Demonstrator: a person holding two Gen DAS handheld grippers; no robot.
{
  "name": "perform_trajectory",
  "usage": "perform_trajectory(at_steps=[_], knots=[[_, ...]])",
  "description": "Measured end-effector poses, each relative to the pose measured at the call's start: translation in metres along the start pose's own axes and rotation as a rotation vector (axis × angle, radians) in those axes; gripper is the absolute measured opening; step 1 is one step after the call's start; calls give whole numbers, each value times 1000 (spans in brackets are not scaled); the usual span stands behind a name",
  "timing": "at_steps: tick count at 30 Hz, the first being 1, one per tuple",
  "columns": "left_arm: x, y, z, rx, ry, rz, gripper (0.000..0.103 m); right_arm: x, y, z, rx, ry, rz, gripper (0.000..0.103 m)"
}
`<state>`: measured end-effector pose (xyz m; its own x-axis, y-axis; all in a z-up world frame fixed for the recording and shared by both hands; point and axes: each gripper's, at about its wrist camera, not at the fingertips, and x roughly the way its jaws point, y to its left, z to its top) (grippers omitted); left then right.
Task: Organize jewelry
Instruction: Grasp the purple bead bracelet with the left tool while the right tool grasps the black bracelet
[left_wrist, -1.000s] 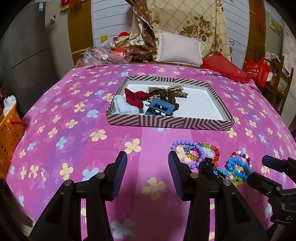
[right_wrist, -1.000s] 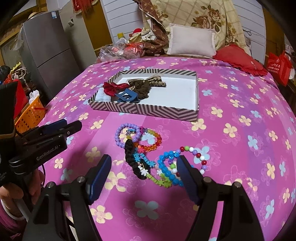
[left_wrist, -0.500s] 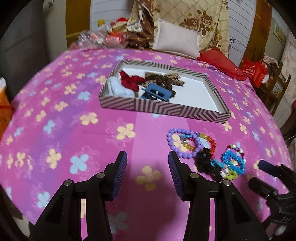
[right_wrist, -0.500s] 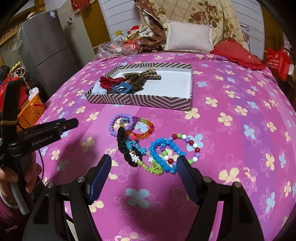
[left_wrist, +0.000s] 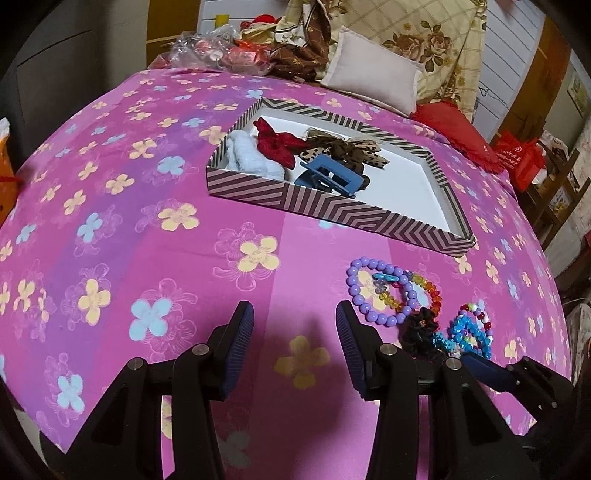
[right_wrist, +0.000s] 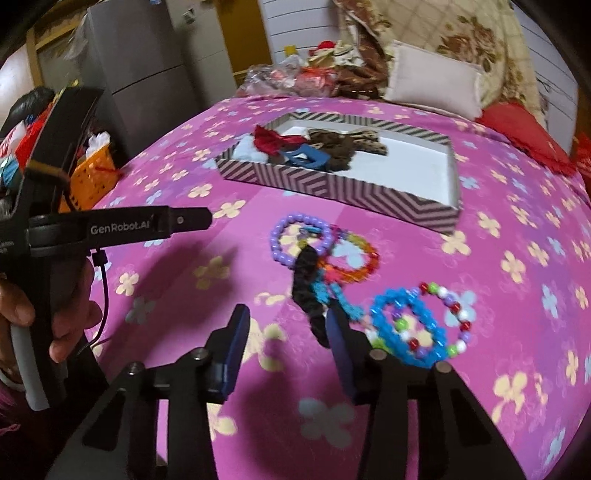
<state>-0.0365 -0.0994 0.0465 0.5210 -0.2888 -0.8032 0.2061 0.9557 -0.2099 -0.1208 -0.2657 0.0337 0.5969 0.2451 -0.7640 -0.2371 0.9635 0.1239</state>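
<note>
A striped box (left_wrist: 332, 208) (right_wrist: 332, 186) lies on the pink flowered bedspread, holding a red bow (left_wrist: 275, 142), a white fluffy piece (left_wrist: 245, 155), a blue claw clip (left_wrist: 328, 177) and a leopard bow (left_wrist: 351, 147). In front of it lies a heap of bracelets: purple beads (left_wrist: 360, 291) (right_wrist: 280, 229), rainbow beads (right_wrist: 354, 254), a black scrunchie (right_wrist: 308, 284) and blue beads (right_wrist: 404, 326). My left gripper (left_wrist: 294, 339) is open and empty, left of the heap. My right gripper (right_wrist: 284, 343) is open, its right finger beside the scrunchie's near end.
Pillows (left_wrist: 371, 70) and a folded quilt lie at the bed's head. An orange basket (right_wrist: 90, 173) and a grey fridge (right_wrist: 147, 66) stand to the left of the bed. A red bag (left_wrist: 521, 158) sits on the right. The left gripper's body (right_wrist: 110, 227) shows in the right wrist view.
Both grippers have moved forward and lower toward the bracelets. The right gripper has come close to the heap, which now fills more of its view. The jaws stay open.
</note>
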Motion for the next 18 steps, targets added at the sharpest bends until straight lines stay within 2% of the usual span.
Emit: perform_trajectory(at_steps=[4,6,7,11,16,18], knots=[[2,0,1,-1,-1,-4,48,16,-2,6,-11,19,-27,31],[5,-2,2,-2,4,-8,48,24,-3,7,-10,39,2,13],[6,-2,3,-3,7,-9,48,27,-3,6,-13,47,2,10],[14,-6,6,-2,20,-15,48,25,-4,-1,-21,42,0,6],[29,-13,13,1,52,-43,48,4,-13,-9,55,27,112,5],[36,-18,14,8,65,-48,48,-1,-15,-11,67,25,131,5]])
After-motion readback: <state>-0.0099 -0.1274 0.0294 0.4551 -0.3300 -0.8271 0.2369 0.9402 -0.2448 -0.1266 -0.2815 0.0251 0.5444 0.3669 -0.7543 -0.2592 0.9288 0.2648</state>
